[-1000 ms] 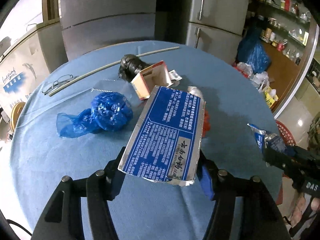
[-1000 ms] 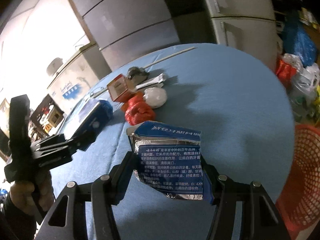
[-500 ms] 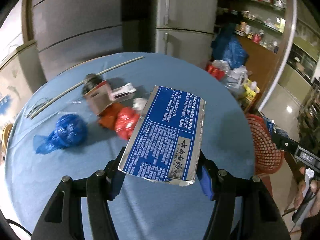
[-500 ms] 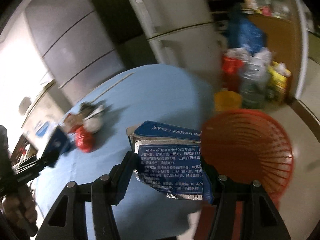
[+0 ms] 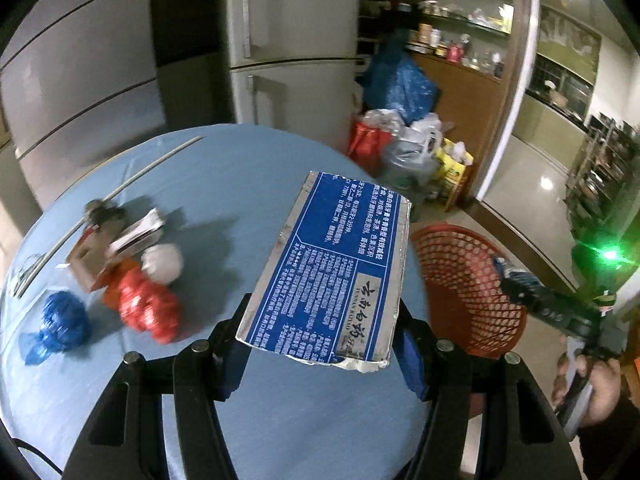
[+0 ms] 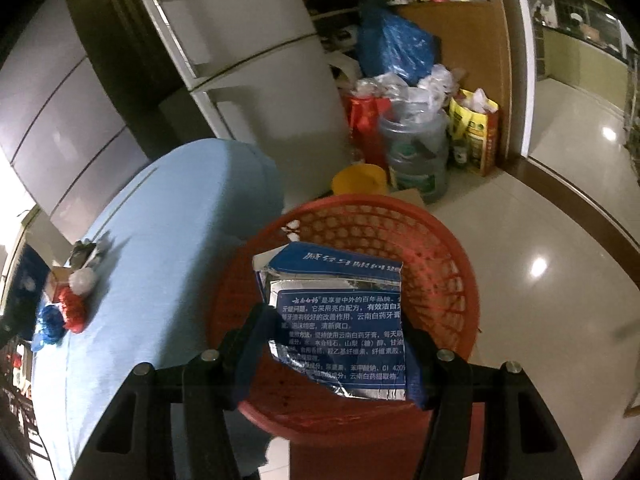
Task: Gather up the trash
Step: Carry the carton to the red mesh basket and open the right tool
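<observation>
My left gripper (image 5: 324,350) is shut on a flattened blue and silver toothpaste carton (image 5: 332,268), held over the right side of the blue round table (image 5: 248,184). My right gripper (image 6: 332,360) is shut on a torn blue and silver carton piece (image 6: 340,320), held directly above the red mesh basket (image 6: 436,248). The same basket (image 5: 460,280) stands on the floor beside the table in the left wrist view, with the right gripper (image 5: 532,300) over its far rim. Crumpled red wrappers (image 5: 148,308), a white ball (image 5: 164,262) and a blue bag (image 5: 60,324) lie on the table.
A brown box (image 5: 96,252), a dark lump (image 5: 102,212) and a long white rod (image 5: 132,182) sit at the table's left. Refrigerators (image 6: 248,72) stand behind. Bags, a water jug (image 6: 416,148) and a yellow bucket (image 6: 360,178) crowd the floor beyond the basket.
Both grippers swung right with their cartons. The right one left the table and now hangs over the red basket. The left one moved toward the table's right edge.
</observation>
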